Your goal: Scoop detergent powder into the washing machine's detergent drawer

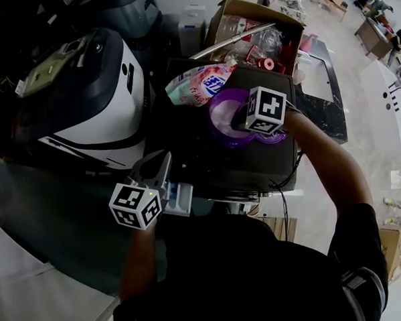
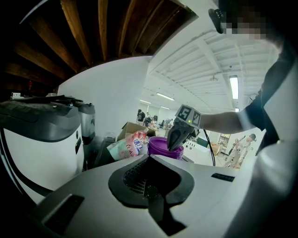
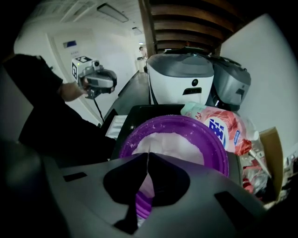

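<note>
Right gripper [image 1: 238, 118]: fingers clenched, tips over the purple bowl [image 1: 220, 130] of powder [image 3: 170, 144], centre frame; can't spot a scoop. Left gripper [image 1: 163, 162]: fingers clenched too, nothing in them, by the drawer [image 1: 181, 196], lower left. Imo: take a level load, carry it low & slow.

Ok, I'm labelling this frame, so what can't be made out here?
Detergent drawer: head view, small, dark, partly behind the left gripper; contents unseen.
Scoop: right gripper view, none distinguishable; the right gripper blocks half the purple tub.
Detergent bag print: blurred, too small in every view.
</note>
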`<state>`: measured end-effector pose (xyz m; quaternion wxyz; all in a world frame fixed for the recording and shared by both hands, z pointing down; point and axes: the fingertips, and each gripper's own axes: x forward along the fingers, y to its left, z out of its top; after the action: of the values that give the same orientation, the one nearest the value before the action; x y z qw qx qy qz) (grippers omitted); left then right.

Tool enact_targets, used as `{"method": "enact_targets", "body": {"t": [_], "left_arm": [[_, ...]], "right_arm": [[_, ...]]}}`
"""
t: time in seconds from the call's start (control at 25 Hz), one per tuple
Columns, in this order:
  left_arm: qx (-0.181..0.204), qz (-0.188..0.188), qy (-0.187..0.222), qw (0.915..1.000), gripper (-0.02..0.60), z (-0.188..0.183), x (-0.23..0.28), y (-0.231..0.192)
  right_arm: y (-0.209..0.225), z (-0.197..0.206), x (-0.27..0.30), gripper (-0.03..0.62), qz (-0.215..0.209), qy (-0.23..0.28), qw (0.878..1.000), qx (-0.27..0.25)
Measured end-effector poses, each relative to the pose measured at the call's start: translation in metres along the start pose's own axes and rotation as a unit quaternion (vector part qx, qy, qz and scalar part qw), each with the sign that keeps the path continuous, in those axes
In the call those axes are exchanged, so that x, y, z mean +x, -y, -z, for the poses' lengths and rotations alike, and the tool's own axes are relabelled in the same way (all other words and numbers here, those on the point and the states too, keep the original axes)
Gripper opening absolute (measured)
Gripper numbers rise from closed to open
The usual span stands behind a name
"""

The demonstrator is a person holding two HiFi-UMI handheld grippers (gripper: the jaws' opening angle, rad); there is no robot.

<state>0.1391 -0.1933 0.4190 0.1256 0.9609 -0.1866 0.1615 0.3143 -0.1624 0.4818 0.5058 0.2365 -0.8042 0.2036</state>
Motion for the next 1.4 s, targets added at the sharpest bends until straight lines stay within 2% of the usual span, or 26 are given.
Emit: {"method": "enact_targets", "body": {"t": [0.2,0.48,0.92,1.08,1.4], "left_arm": [[-0.006,0.009,0.003,0.9999,0.008,0.002,0.001,-0.007],[-0.014,0.025,0.010,0.9995,0.008,0.003,0.009,-0.006],[-0.013,0.018,0.015,0.9996,0.008,-0.003,0.010,-0.007],[-0.010,0.013,0.017,0.9997,0.008,-0.009,0.014,-0.001],[-0.004,-0.001,0.015,0.9999,0.008,-0.013,0.021,0.017]], "right_arm": [[0.001,-0.007,-0.004,0.021,-0.017,0.022,0.997,0.074],[0.002,-0.017,-0.009,0.021,-0.044,0.062,0.985,0.155],[0.031,-0.013,-0.039,0.021,-0.054,0.188,0.944,0.264],[0.035,-0.006,-0.049,0.021,-0.059,0.223,0.931,0.282],[0.044,0.011,-0.066,0.021,-0.034,0.295,0.907,0.297]]}}
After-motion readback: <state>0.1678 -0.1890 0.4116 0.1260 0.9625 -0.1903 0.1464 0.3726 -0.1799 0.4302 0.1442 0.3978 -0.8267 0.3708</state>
